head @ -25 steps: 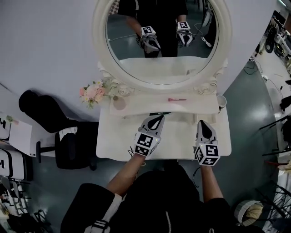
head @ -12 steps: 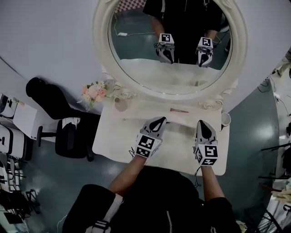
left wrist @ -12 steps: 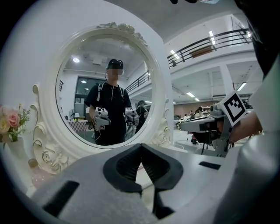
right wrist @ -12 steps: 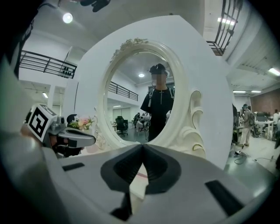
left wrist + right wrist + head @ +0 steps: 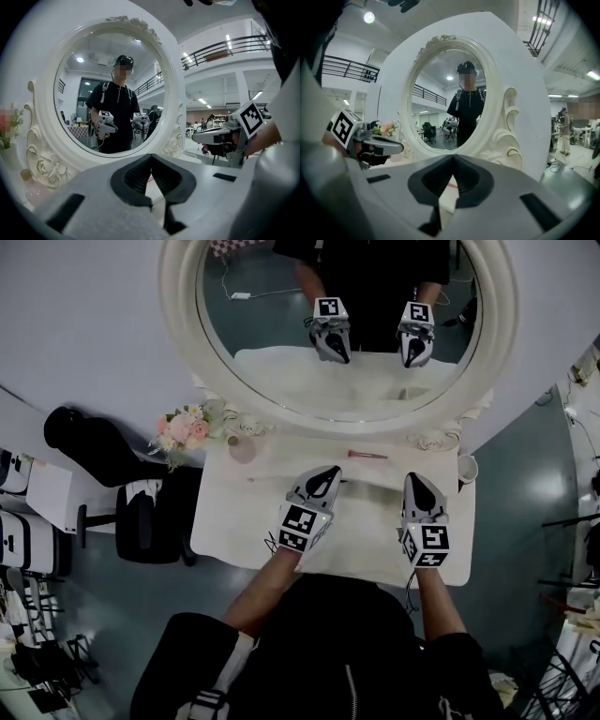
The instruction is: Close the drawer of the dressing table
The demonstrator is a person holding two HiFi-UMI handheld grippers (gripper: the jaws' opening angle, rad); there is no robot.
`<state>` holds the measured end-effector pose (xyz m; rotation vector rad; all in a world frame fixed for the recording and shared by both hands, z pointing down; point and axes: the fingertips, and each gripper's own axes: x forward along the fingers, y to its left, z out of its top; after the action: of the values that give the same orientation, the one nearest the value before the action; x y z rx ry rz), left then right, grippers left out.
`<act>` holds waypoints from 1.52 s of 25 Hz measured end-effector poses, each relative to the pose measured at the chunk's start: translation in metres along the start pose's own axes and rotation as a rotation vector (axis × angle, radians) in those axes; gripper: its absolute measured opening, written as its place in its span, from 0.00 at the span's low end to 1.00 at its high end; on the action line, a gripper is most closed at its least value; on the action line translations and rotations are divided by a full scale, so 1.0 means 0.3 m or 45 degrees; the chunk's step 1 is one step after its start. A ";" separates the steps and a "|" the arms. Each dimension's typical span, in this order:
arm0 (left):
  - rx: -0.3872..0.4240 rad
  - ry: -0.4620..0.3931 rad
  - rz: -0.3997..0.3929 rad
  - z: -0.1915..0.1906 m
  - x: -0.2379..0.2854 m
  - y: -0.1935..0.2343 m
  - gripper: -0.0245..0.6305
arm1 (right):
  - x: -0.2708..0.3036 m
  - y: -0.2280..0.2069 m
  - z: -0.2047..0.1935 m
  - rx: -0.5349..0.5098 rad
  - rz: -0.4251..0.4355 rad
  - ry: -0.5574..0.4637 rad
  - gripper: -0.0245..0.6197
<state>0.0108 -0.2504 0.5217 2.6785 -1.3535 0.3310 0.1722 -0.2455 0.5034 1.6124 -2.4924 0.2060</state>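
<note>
The drawer belongs to the white bench (image 5: pixel 234 521) right in front of the person, but from above I cannot tell its front from the rest of the white top. It is somewhere near the two claws, which lie over the middle of the bench and point toward the back. The left claw (image 5: pixel 329 473) has its tip at the little step where the flat top meets the raised shelf (image 5: pixel 412 457) at the back. The right claw (image 5: pixel 413 480) is beside it, a bit apart, with its tip near that same step. In the left gripper view the left claw (image 5: pixel 151 161) is closed, its two dark pads touch, and there is nothing between them. In the right gripper view the right claw (image 5: pixel 453 161) is closed the same way and holds nothing. On the shelf lies a thin pink stick (image 5: pixel 366 455), just past the claw tips. At the left end of the shelf sits a small round pinkish thing (image 5: pixel 242 450). Next to it is a bunch of pink and white flowers (image 5: pixel 180 430). A white cup (image 5: pixel 466 468) stands at the right end. Behind it all is a big round mirror (image 5: pixel 281 324) in a white curly frame. In it you can see the person in black and both claws. A black chair (image 5: pixel 141 532) stands on the floor to the left of the bench.
</note>
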 end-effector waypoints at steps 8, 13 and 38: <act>-0.040 0.089 -0.096 -0.131 0.020 -0.067 0.05 | -0.056 -0.006 -0.169 0.057 -0.052 0.127 0.04; -0.068 0.151 -0.160 -0.229 0.044 -0.127 0.05 | -0.089 -0.011 -0.298 0.106 -0.072 0.199 0.04; -0.049 0.235 -0.262 -0.290 0.076 -0.237 0.05 | -0.357 -0.188 -0.811 0.326 -0.314 0.635 0.32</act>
<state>0.0693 -0.2082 0.6109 2.6487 -1.0131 0.5077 0.2822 -0.1234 0.7197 1.6828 -1.9355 0.8096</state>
